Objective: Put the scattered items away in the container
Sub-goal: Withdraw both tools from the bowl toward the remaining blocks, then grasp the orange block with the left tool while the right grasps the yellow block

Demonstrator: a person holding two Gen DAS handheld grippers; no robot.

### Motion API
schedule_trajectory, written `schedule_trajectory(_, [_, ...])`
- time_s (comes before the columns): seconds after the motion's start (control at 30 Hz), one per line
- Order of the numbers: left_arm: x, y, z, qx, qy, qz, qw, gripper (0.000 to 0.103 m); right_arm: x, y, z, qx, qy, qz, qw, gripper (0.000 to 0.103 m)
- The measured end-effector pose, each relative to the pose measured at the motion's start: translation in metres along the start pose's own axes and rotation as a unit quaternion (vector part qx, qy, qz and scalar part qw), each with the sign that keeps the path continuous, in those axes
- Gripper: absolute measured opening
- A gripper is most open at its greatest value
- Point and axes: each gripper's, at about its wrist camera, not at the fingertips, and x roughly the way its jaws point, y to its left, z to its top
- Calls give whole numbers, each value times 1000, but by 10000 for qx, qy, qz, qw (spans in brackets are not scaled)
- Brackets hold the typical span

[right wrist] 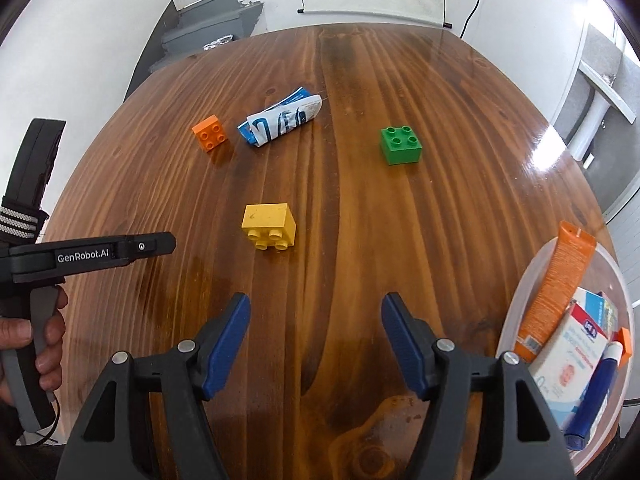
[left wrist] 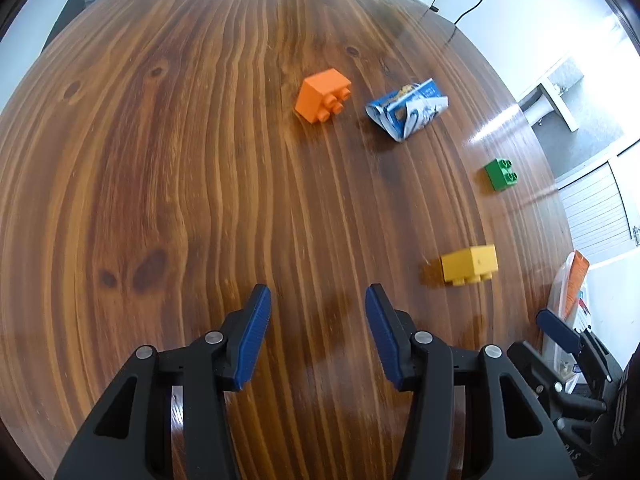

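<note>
Blue-padded fingers of the right claw (right wrist: 316,340) stand spread and empty, with the yellow brick (right wrist: 269,226) lying studs-toward-camera at about 11 o'clock on the bench (right wrist: 400,240). That brick sits at 2 o'clock from the left claw (left wrist: 318,336), also spread and empty. The container (right wrist: 520,292) is at the right claw's 3 o'clock, so I judge the right arm better placed.

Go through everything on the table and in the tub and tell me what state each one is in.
Left gripper: open, empty.
Right gripper: open, empty.
Orange brick: studs up.
Green brick: studs up.
Yellow brick: on its side.
Wrapper: crumpled, loose.
Tub: partly filled.
Orange tube: leaning in tub.
Box: in tub.
</note>
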Motion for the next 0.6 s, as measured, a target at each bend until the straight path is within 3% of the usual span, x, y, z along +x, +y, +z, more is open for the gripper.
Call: schedule_trajectory(0.6, [25, -6, 91, 691, -334, 207, 9968, 53, 28, 12, 16, 168, 194, -69, 9996, 72])
